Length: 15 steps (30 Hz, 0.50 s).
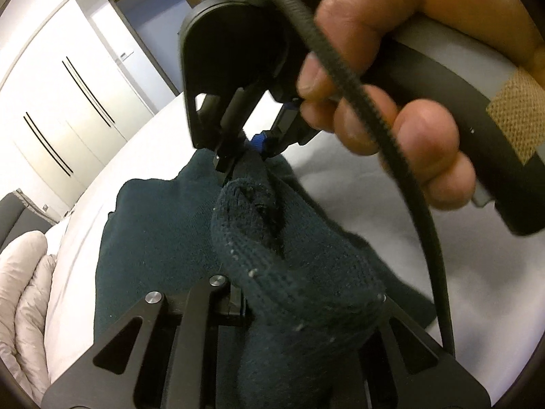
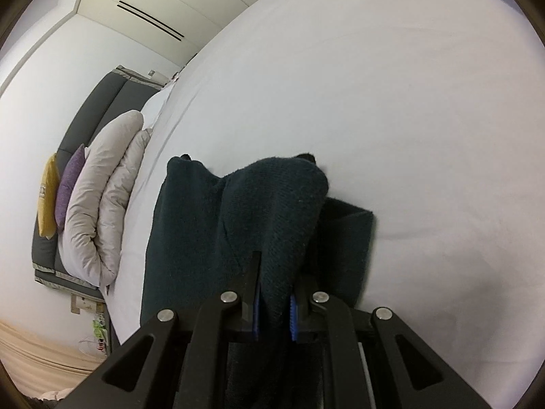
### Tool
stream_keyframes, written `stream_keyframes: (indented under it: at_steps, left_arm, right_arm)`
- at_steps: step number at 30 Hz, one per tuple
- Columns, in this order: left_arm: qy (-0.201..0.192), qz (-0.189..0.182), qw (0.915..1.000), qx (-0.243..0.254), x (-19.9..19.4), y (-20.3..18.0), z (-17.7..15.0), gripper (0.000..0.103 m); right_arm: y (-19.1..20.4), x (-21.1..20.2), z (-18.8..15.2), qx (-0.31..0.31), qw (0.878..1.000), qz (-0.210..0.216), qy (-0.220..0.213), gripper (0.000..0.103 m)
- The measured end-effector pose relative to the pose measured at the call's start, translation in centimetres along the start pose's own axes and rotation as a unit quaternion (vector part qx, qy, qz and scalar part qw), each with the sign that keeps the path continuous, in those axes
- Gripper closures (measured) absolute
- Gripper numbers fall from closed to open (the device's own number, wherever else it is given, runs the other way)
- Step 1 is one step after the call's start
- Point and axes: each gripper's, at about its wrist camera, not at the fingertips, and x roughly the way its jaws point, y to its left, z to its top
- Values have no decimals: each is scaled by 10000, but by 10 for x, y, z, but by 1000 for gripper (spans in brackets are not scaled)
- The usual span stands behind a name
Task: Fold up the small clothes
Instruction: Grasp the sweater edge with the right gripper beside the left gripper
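Observation:
A dark teal knit garment (image 1: 153, 238) lies on the white bed sheet (image 1: 357, 177), with one edge lifted. My left gripper (image 1: 306, 310) is shut on a thick fold of that garment close to the lens. The right gripper (image 1: 245, 156), held by a bare hand (image 1: 391, 109), pinches the far end of the same lifted fold. In the right wrist view the garment (image 2: 190, 238) hangs over my right gripper (image 2: 274, 306), whose blue pads (image 2: 256, 313) clamp the cloth. The lifted part hides the cloth beneath it.
A pale puffy duvet (image 2: 105, 211) lies rolled at the head of the bed, with purple and yellow cushions (image 2: 69, 184) against a grey headboard (image 2: 92, 116). White wardrobe doors (image 1: 68, 109) stand beyond the bed. White sheet (image 2: 391, 119) spreads to the right.

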Motion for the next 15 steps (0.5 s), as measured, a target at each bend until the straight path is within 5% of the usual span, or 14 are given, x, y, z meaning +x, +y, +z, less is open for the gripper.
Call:
stream_keyframes:
  at_steps: [11, 15]
  left_arm:
    - [-71, -55, 9997, -219, 13, -4, -21, 91]
    - [-85, -297, 9990, -329, 12, 11, -33, 80]
  right_arm:
    - [-10, -1, 3, 12, 9998, -65, 178, 90]
    - [-26, 1, -1, 338, 9991, 240, 113, 90]
